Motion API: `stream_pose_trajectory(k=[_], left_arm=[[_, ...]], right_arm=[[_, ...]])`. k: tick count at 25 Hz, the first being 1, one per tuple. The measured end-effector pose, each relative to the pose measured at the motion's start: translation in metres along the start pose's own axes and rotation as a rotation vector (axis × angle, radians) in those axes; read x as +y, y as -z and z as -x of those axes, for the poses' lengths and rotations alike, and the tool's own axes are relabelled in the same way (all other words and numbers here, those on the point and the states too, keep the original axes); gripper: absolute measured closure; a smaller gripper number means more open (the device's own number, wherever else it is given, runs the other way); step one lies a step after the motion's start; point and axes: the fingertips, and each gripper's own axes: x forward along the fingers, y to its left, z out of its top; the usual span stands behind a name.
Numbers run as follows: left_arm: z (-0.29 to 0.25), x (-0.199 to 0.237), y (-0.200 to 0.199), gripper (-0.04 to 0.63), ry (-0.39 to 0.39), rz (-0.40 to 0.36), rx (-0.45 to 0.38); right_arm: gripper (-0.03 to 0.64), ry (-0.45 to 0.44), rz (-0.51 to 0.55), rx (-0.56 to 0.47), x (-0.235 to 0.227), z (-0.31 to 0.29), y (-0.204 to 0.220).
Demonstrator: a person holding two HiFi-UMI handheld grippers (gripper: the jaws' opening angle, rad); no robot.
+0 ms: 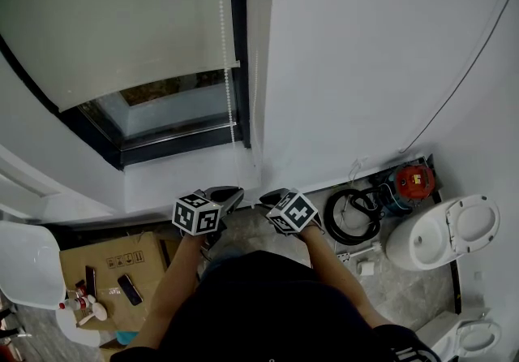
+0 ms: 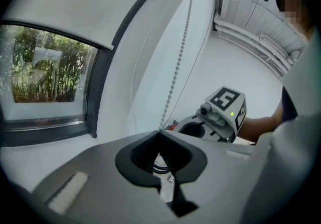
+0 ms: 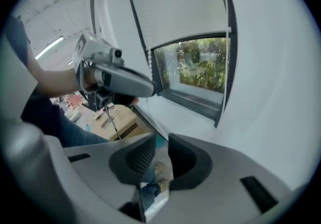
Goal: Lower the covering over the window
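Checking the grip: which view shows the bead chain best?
Left gripper view: the bead chain runs close-up into the shut left tongs. Head view shows it thin beside the blind; right gripper view, just a short stretch.

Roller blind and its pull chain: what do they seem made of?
The roller blind looks like off-white matte fabric, smooth and flat with a straight hem. The pull chain is small white round beads in a line, probably plastic; painted metal can't be ruled out.

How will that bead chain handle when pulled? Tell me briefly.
Probably floppy: the bead chain is a thin string of small beads running into the shut left claw. Likely light, being slight beside the blind. The beads should give grip, so slipping seems unlikely.
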Motion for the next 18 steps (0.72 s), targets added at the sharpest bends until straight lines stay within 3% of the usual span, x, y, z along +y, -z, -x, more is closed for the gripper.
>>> stream_pose_trajectory(k=[10, 14, 18], left_arm=[[-0.001, 0.003, -0.001, 0.584, -0.015, -0.003, -0.026], [0.003, 0.004, -0.004, 0.583, -0.067, -0.033, -0.071], [0.017, 0.024, -0.008, 0.581, -0.166, 0.072, -0.186]], right_arm=[[0.574, 0.266, 0.066, -0.35, -0.024, 0.087, -0.091], [0.604, 0.343, 0.073, -0.527, -0.017, 0.121, -0.123], [0.604, 0.423, 0.084, -0.594, -0.017, 0.144, -0.136]])
